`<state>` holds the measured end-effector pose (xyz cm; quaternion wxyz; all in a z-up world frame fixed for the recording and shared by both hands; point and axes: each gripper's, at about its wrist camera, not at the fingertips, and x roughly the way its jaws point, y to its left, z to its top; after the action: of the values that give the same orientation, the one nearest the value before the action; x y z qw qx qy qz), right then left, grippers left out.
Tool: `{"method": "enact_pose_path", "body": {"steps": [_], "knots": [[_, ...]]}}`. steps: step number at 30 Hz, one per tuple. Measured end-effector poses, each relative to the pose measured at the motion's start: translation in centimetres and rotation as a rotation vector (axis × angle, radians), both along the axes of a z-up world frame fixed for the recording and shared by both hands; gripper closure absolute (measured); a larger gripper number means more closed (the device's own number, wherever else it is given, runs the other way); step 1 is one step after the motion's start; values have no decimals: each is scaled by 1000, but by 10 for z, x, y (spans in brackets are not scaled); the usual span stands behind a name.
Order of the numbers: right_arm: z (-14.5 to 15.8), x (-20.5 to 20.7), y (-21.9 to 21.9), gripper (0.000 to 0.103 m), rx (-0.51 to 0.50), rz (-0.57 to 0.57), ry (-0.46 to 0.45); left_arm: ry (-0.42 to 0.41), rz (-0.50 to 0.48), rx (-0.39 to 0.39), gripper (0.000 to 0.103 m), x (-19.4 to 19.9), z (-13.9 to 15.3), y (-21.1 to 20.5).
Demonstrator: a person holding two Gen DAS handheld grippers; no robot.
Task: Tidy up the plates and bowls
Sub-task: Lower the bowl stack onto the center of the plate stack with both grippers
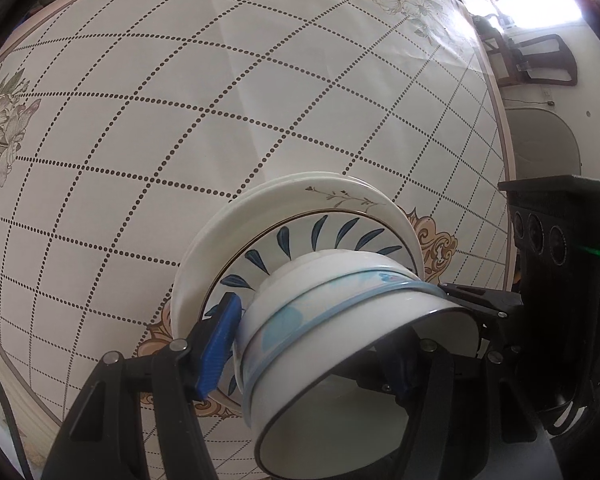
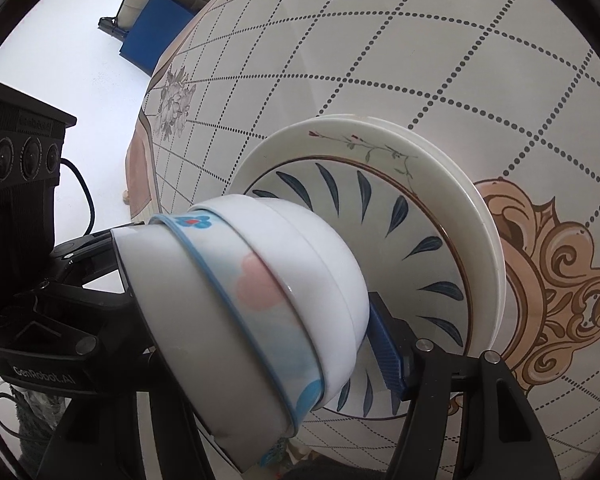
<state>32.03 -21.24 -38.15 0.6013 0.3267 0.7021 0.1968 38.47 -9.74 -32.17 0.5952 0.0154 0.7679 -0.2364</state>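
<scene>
A stack of nested white bowls [image 1: 340, 312] stands on a stack of plates [image 1: 236, 224]; the top plate has blue leaf marks [image 1: 284, 240]. In the left wrist view my left gripper [image 1: 312, 344] is shut on the bowl stack, its blue fingertip [image 1: 218, 348] pressed on the left side and the other finger hidden inside the top bowl. In the right wrist view my right gripper [image 2: 260, 344] is shut on the same bowl stack [image 2: 260, 280], blue fingertip [image 2: 388, 356] on its right side. The plates [image 2: 440, 184] lie beneath.
The table [image 1: 180, 100] has a white cloth with a dotted grid and flower prints. Its edge runs along the right [image 1: 504, 152], with chairs [image 1: 540, 56] beyond. In the right wrist view a blue box [image 2: 156, 28] sits on the floor past the table's edge [image 2: 140, 152].
</scene>
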Motion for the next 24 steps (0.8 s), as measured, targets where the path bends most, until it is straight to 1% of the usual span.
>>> {"method": "enact_pose_path", "body": {"steps": [11, 24], "knots": [[-4, 2, 1, 36, 0, -19, 14, 0, -5, 2, 42, 4, -5, 0], [-11, 0, -9, 36, 3, -29, 42, 6, -14, 8, 43, 3, -8, -8]]}}
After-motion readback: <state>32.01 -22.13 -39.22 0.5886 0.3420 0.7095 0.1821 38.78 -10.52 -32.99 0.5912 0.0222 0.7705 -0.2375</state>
